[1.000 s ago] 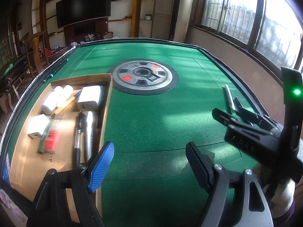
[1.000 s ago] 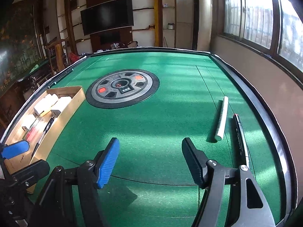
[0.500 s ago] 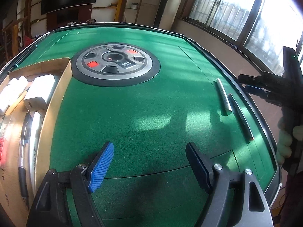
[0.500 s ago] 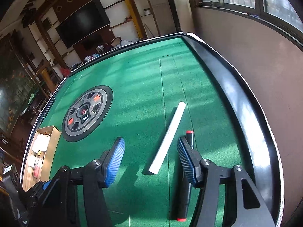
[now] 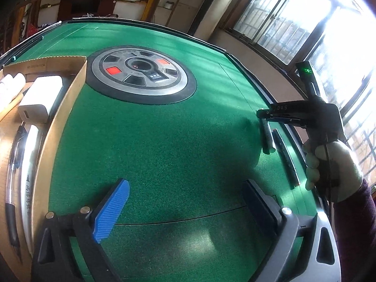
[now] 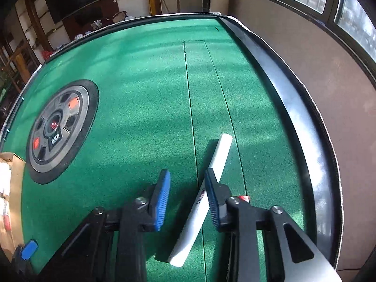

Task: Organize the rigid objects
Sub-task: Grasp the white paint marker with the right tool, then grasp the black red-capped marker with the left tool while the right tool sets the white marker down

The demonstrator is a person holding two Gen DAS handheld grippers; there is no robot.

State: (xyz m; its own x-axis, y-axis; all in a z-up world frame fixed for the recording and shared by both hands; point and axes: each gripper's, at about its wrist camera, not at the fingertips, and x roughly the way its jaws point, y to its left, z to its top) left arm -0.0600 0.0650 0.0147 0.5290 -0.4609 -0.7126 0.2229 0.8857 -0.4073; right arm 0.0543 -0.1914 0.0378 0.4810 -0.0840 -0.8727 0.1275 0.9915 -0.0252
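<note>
On the green table [image 6: 141, 94], near its right rim, we close our right gripper [image 6: 188, 197] around a white tube [image 6: 211, 181]; the fingers are not yet pressing it. Our left gripper [image 5: 188, 209] is opening wide over bare felt, beside the cardboard box [image 5: 58, 122].

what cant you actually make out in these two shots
- Right wrist view: dark pen almost wholly hidden behind the right gripper.
- Same view: cardboard box cut off by the left edge.
- Left wrist view: white marker far end hidden by the right gripper.
</note>
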